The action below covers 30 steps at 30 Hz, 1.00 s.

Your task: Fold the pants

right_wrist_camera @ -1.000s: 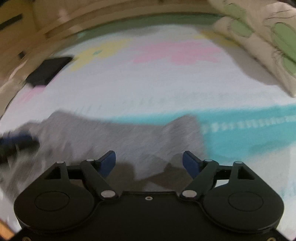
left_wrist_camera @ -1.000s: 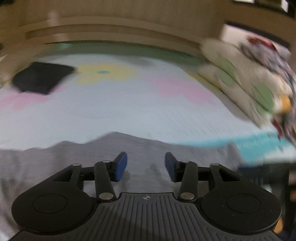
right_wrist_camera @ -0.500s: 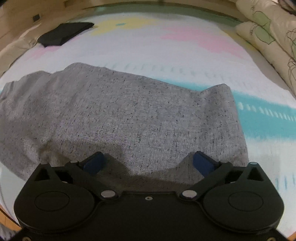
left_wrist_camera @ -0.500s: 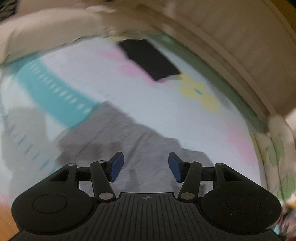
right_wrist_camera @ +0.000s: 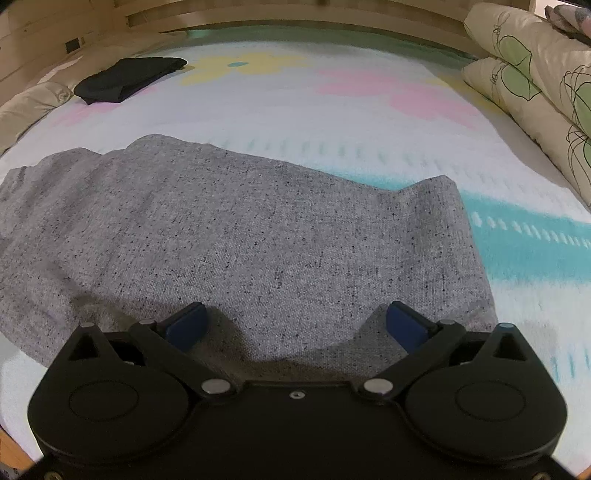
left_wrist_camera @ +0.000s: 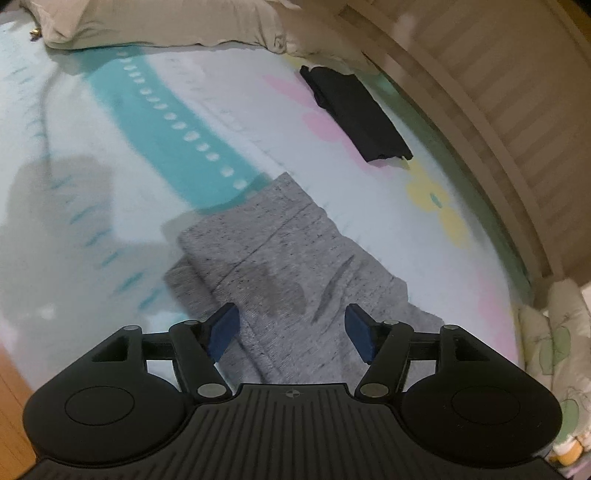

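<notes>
the grey pants (right_wrist_camera: pixel 258 229) lie soft and limp on the bed (right_wrist_camera: pixel 369 122); pinch a folded edge. left tool (left_wrist_camera: pixel 291 334) opening, right tool (right_wrist_camera: pixel 295 325) spread wide, both empty.

The bed (right_wrist_camera: pixel 369 122) is covered by a pale sheet (left_wrist_camera: pixel 92 206) on which a teal band and pink and yellow flowers are printed. Grey pants (right_wrist_camera: pixel 240 236), folded over, are laid on the sheet near the cameras. A folded black garment (right_wrist_camera: pixel 125 79) is placed well apart from them, near the far edge. Printed pillows (right_wrist_camera: pixel 532 92) are stacked at one side, and a beige blanket (left_wrist_camera: pixel 166 22) is seen along another side.
</notes>
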Tool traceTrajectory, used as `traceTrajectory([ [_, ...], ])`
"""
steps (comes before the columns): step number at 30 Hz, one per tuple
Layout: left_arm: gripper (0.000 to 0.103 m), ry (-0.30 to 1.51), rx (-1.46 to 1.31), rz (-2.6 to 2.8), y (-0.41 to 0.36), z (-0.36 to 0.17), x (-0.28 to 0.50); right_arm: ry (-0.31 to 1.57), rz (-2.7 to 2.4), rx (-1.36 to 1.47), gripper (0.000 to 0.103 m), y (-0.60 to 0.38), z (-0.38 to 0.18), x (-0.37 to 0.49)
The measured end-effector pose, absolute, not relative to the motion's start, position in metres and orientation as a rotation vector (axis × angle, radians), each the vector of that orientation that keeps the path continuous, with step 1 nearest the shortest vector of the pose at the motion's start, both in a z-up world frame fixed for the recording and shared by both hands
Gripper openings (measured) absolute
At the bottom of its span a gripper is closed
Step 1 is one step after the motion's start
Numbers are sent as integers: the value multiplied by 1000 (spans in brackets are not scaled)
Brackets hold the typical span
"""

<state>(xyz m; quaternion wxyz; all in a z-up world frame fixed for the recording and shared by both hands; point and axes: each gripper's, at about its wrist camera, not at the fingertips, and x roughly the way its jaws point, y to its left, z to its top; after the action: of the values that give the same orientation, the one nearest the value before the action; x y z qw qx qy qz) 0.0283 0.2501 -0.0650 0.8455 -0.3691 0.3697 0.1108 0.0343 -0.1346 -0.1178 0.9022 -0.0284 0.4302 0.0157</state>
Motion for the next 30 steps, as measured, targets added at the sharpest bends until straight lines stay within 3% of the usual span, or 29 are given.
traceTrajectory([
  [10, 64, 794, -775, 282, 242, -77, 30, 890, 27, -56, 103, -133, -117, 34],
  [17, 65, 777, -889, 306, 243, -88, 17, 1023, -4, 1, 103, -135, -109, 46],
  [25, 65, 774, -909, 333, 241, -89, 27, 1051, -33, 9, 103, -128, -110, 45],
  [28, 59, 767, -904, 339, 241, -89, 27, 1124, -51, 21, 103, -126, -107, 54],
  [30, 35, 761, -870, 349, 240, -87, 26, 1184, -49, 45, 103, -127, -106, 61],
])
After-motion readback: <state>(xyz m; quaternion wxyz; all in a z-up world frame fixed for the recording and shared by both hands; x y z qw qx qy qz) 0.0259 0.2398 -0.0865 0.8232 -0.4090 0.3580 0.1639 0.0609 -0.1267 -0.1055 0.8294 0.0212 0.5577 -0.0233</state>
